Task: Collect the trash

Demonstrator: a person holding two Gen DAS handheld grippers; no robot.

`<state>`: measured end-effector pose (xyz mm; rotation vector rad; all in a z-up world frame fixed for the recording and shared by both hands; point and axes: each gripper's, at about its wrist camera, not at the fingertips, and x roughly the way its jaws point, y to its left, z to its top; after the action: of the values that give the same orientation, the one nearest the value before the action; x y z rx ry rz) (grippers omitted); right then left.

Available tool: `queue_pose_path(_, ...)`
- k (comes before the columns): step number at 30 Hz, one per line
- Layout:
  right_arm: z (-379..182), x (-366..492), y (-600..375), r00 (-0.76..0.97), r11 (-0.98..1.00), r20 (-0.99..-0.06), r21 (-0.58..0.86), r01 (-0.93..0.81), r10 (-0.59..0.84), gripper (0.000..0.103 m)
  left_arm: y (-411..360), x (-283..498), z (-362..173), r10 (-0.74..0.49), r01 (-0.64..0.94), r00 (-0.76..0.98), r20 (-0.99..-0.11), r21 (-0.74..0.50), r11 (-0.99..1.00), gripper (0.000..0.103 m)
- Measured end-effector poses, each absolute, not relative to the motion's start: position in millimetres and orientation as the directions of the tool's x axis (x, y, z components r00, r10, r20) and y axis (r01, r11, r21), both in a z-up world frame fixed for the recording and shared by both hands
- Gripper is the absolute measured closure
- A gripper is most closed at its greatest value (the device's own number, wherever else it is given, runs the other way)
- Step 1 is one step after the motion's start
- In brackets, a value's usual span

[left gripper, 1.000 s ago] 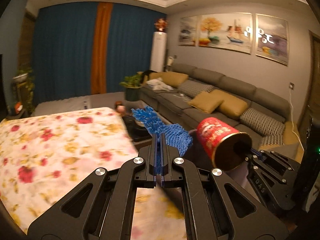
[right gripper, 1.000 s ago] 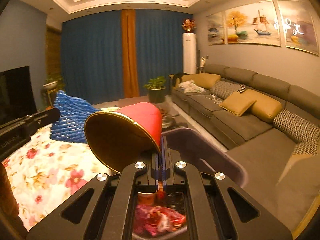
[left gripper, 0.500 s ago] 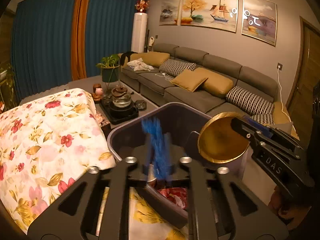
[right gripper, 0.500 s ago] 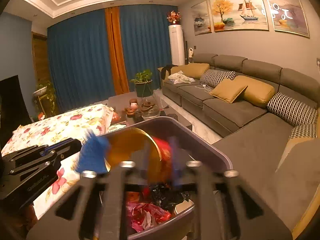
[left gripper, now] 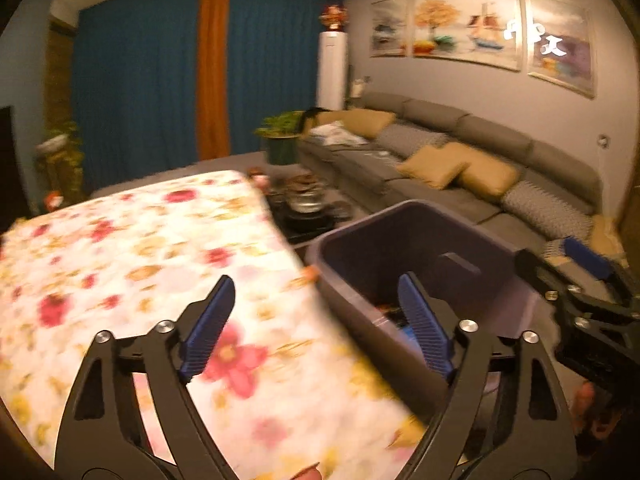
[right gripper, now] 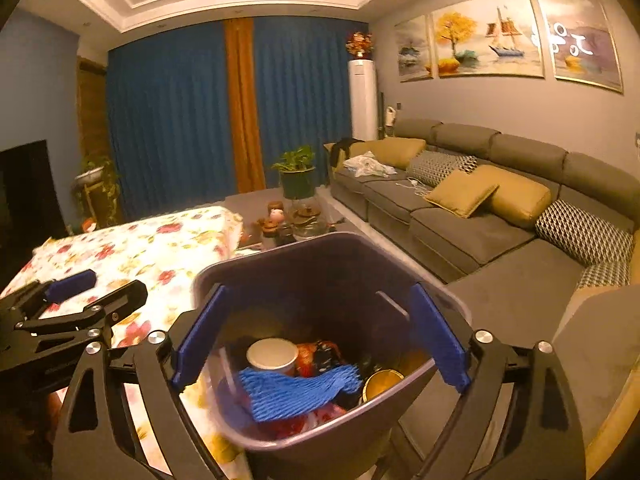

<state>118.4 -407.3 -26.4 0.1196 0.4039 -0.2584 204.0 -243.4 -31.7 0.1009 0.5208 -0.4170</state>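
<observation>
Inside the bin (right gripper: 424,376), only the right wrist view shows blue netting (right gripper: 296,390); both grippers, just opened, hold nothing.

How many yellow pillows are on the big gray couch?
3. One yellow pillow sits at the far end by the white clothes; two more, the tilted one and the plump one, touch mid-couch. Others may hide past the picture's right edge.

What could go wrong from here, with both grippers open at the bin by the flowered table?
1. The right gripper has its open fingers straddling the trash bin rim; pulling back carelessly might tip it.
2. The blue foam net lies on top of the pile and could spill if the bin is jolted.
3. The left gripper hangs close by; the two might knock together.
</observation>
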Motion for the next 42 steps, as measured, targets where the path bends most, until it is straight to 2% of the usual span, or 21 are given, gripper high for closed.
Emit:
queue_pose_path(1,-26,117,-401,0.887,0.962,-0.406,0.057,0.265,-0.220,0.006,-236,200,-32,-0.335,0.389,0.795,-0.506,0.000,0.921,0.018)
queue_pose_path(2,-25,114,-396,0.889,0.964,-0.404,0.055,0.261,-0.217,0.006,-229,196,-33,-0.311,0.367,0.801,-0.512,0.009,0.930,0.016)
queue_pose_path(16,-13,53,-323,0.916,0.977,-0.352,0.016,0.212,-0.193,0.006,-143,119,-18,-0.195,0.226,0.862,-0.467,0.010,0.974,0.008)
queue_pose_path(25,-5,11,-276,0.931,0.980,-0.308,-0.022,0.197,-0.194,0.006,-103,74,-15,-0.174,0.204,0.877,-0.448,0.019,0.979,0.008)
queue_pose_path(42,-6,-23,-240,0.938,0.984,-0.298,-0.028,0.177,-0.178,0.006,-66,33,-9,-0.138,0.163,0.901,-0.412,0.025,0.986,0.006)
